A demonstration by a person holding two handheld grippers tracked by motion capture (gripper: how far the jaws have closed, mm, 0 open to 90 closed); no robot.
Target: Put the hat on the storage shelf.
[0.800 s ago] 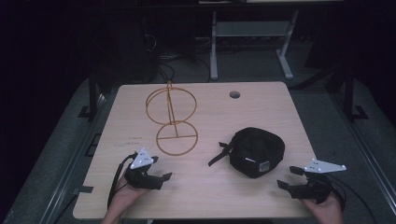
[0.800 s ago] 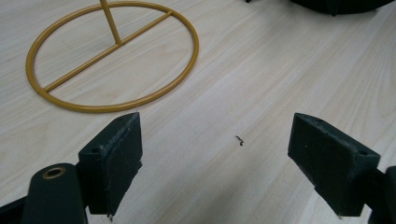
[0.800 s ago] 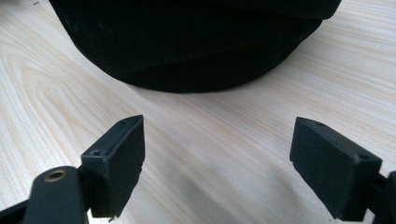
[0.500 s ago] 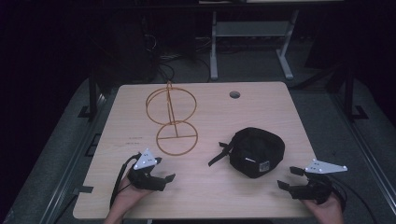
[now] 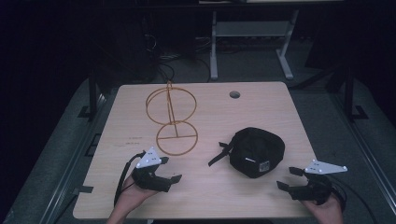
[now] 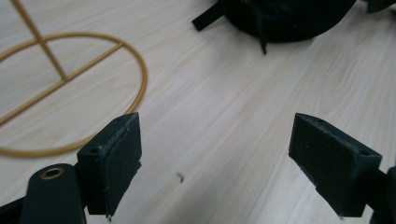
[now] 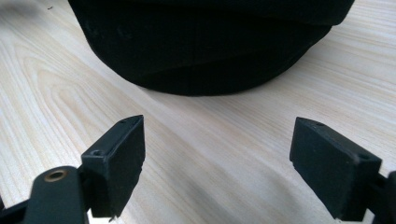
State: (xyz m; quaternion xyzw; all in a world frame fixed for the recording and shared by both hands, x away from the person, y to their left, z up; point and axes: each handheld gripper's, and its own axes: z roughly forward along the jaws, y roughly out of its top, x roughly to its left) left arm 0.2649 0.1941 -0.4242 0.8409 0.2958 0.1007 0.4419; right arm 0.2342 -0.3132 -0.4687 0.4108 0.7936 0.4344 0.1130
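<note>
High view: my left gripper [image 5: 172,170] near the stand [image 5: 176,138], jaws released
Right gripper [image 5: 286,178]: my jaws released, beside the cap [image 5: 256,150]

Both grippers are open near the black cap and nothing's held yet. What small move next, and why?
Probably ease the right gripper forward to the black cap. Its fingers stand wide apart over bare table, and the cap lies just ahead, untouched. The wire stand waits upright.

Black cap [image 7: 210,42] cut off by top edge
</note>
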